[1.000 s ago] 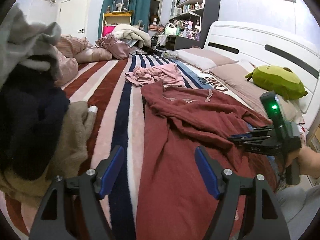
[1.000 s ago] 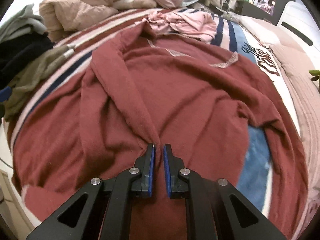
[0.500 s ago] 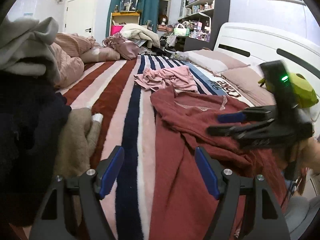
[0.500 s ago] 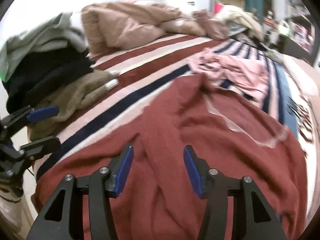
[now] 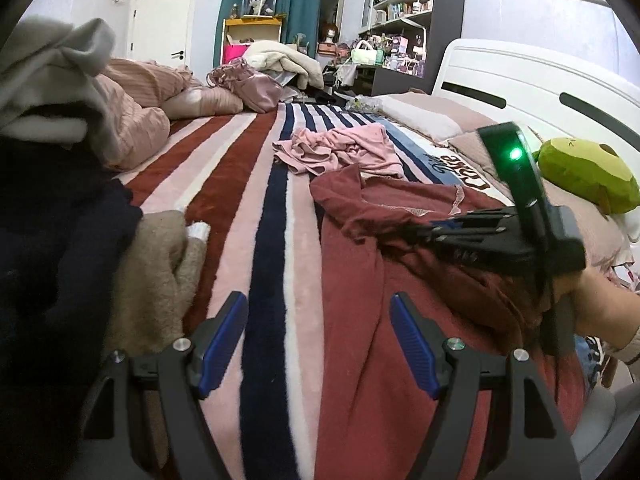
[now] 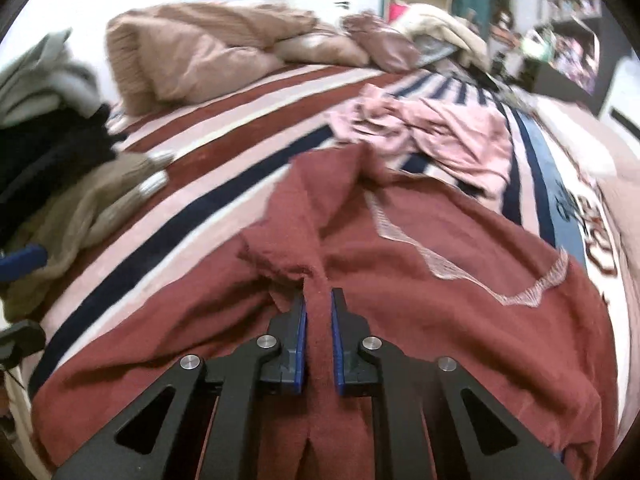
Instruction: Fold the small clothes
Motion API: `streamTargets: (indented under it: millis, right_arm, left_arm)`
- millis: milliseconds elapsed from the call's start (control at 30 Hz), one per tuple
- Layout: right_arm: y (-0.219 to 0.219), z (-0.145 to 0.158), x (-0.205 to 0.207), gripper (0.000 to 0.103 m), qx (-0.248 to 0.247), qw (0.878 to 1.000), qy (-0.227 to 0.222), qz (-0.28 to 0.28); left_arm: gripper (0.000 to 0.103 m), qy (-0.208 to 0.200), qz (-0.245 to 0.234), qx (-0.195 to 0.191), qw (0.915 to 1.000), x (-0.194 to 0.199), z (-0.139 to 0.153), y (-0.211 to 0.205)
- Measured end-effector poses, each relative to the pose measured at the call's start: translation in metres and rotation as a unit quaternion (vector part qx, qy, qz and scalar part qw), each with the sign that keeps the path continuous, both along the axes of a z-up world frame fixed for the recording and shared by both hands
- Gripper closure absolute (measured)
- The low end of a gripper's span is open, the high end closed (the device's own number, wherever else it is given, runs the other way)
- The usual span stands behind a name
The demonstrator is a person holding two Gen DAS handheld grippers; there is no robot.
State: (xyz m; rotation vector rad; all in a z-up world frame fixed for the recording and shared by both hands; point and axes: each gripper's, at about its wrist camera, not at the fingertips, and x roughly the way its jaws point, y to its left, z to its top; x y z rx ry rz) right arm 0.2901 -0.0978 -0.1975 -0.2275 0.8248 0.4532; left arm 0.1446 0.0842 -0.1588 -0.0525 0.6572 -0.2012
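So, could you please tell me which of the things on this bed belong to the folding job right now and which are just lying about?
In the job:
- dark red garment, a fold pinched in the right gripper
- left gripper, open above the bed
- pink garment, unfolded

Lying about:
- green plush toy
- pinkish-brown quilt
- striped blanket

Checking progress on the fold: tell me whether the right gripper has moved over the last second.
Yes. In the left wrist view the right gripper has travelled away from the green plush toy toward the striped blanket, shut on a fold of the red garment.
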Motion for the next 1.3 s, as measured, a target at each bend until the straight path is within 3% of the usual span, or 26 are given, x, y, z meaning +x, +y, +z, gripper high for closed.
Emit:
streamTargets:
  millis: [233, 333, 433, 500, 567, 633, 733, 800, 867, 933, 1033, 1133, 1300]
  right_arm:
    - [-0.051, -0.008, 0.023, 0.097, 0.065, 0.993, 0.078, -0.061]
    - [-0.061, -0.01, 0.025, 0.09, 0.083, 0.99, 0.103, -0.053]
    - [-0.063, -0.001, 0.012, 0.063, 0.086, 0.989, 0.115, -0.028]
    - [-0.067, 0.006, -0.002, 0.054, 0.09, 0.988, 0.122, -0.015]
    - [-0.067, 0.008, -0.022, 0.05, 0.072, 0.988, 0.136, -0.003]
    - [-0.069, 0.002, -0.038, 0.048, 0.044, 0.988, 0.15, 0.001]
    - [-0.071, -0.01, -0.058, 0.048, 0.026, 0.985, 0.173, 0.005]
    - [-0.073, -0.014, -0.071, 0.048, 0.03, 0.984, 0.176, 0.017]
    - [-0.071, -0.014, -0.081, 0.048, 0.02, 0.985, 0.17, 0.028]
    - [-0.068, -0.014, -0.091, 0.051, 0.009, 0.985, 0.167, 0.043]
    - [-0.065, -0.017, -0.103, 0.077, -0.036, 0.987, 0.149, 0.049]
    - [-0.067, -0.014, -0.109, 0.099, -0.048, 0.99, 0.128, 0.046]
    - [-0.084, 0.006, -0.104, 0.1, -0.103, 0.993, 0.059, 0.014]
  left_arm:
    - [0.033, 0.021, -0.036, 0.012, 0.999, 0.027, -0.01, -0.014]
    - [0.033, 0.032, -0.064, 0.022, 0.9972, 0.047, -0.016, -0.027]
    - [0.033, 0.057, -0.086, 0.03, 0.9943, 0.073, -0.025, -0.042]
    - [0.035, 0.07, -0.087, 0.048, 0.9926, 0.088, -0.032, -0.051]
    - [0.044, 0.092, -0.085, 0.068, 0.9898, 0.104, -0.041, -0.058]
    - [0.071, 0.111, -0.083, 0.075, 0.9876, 0.115, -0.049, -0.059]
    - [0.082, 0.115, -0.074, 0.07, 0.9881, 0.119, -0.048, -0.053]
    - [0.097, 0.108, -0.056, 0.075, 0.9898, 0.119, -0.044, -0.045]
    - [0.097, 0.102, -0.013, 0.093, 0.9904, 0.122, -0.042, -0.03]
    - [0.097, 0.108, 0.012, 0.083, 0.9905, 0.125, -0.044, -0.014]
    - [0.095, 0.11, 0.043, 0.089, 0.989, 0.126, -0.046, 0.002]
    - [0.09, 0.106, 0.05, 0.088, 0.9892, 0.123, -0.045, 0.001]
    - [0.086, 0.095, 0.033, 0.087, 0.9911, 0.109, -0.035, -0.006]
